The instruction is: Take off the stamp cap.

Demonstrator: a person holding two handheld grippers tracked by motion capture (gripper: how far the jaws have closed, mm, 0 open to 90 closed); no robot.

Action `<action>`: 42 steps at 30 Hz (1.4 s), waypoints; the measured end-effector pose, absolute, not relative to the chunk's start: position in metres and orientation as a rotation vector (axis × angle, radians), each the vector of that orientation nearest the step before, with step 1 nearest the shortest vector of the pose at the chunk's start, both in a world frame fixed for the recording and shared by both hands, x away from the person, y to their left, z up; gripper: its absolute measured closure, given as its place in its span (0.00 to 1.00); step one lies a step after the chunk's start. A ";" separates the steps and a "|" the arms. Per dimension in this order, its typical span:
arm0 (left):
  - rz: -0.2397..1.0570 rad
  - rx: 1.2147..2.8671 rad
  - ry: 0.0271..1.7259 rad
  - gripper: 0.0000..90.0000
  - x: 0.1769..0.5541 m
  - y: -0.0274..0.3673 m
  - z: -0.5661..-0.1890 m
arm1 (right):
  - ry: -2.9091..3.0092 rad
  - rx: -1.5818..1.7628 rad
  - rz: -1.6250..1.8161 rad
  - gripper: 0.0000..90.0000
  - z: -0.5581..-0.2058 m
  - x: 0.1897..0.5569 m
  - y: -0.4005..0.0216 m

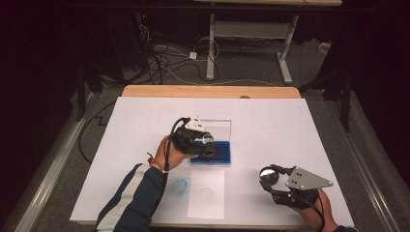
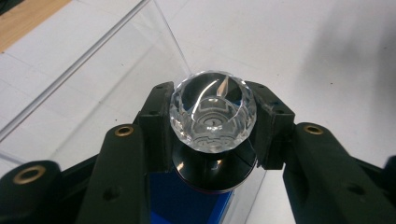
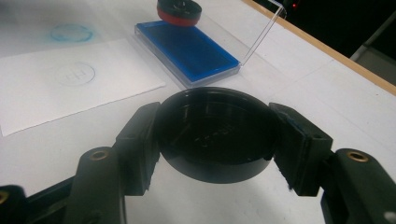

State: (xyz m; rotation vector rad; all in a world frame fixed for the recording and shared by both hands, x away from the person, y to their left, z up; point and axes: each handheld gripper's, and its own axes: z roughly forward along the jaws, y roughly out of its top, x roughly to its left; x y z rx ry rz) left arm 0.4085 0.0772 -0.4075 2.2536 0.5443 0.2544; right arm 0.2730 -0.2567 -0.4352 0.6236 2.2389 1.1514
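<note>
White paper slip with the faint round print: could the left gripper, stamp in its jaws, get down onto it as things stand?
Probably yes. The left gripper is shut on the stamp over the blue ink pad, and the paper slip lies just in front of it with nothing on top; the right gripper sits off to one side.

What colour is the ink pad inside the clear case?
The ink pad is deep blue, seen best in the right gripper view.

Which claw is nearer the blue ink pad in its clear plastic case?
Left. The left claw holds a faceted clear-handled stamp right over the blue ink pad; the right claw is off beside it.
</note>
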 end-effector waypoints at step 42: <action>0.215 2.300 0.603 0.60 0.425 0.071 -0.434 | 2.254 0.623 1.151 0.42 -0.438 0.276 -0.255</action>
